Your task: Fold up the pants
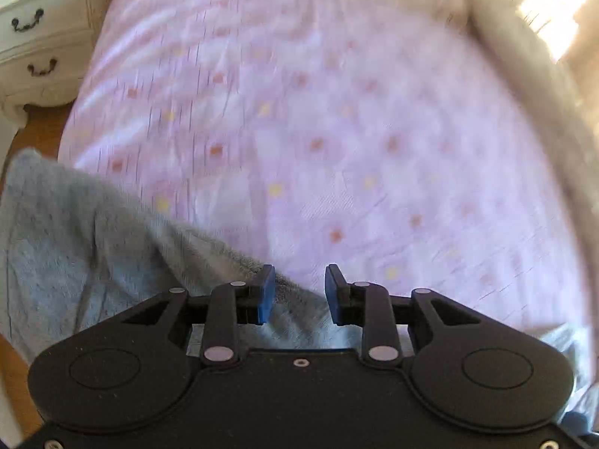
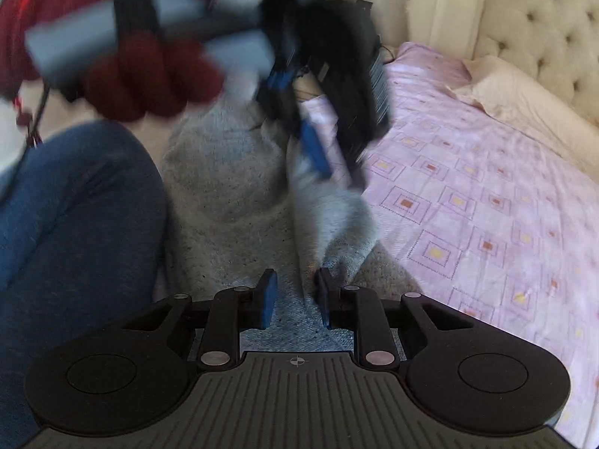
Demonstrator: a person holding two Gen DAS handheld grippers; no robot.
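Observation:
The grey fleece pants (image 2: 232,187) lie rumpled on the pink patterned bed sheet (image 2: 486,205). In the right wrist view my right gripper (image 2: 295,299) hovers over a raised fold of the pants, its blue pads apart and the cloth showing in the gap. Blurred and pointing down, my left gripper (image 2: 342,177) stands further back at the pants' edge, held by a hand in a dark red knit sleeve (image 2: 149,82). In the left wrist view the left gripper (image 1: 299,295) is open over the edge of the pants (image 1: 93,247), with nothing pressed between its pads.
A person's leg in blue jeans (image 2: 75,224) fills the left of the right wrist view. A cream tufted headboard (image 2: 543,30) and a cream pillow (image 2: 505,89) lie beyond the sheet. A white nightstand with drawers (image 1: 41,45) stands left of the bed.

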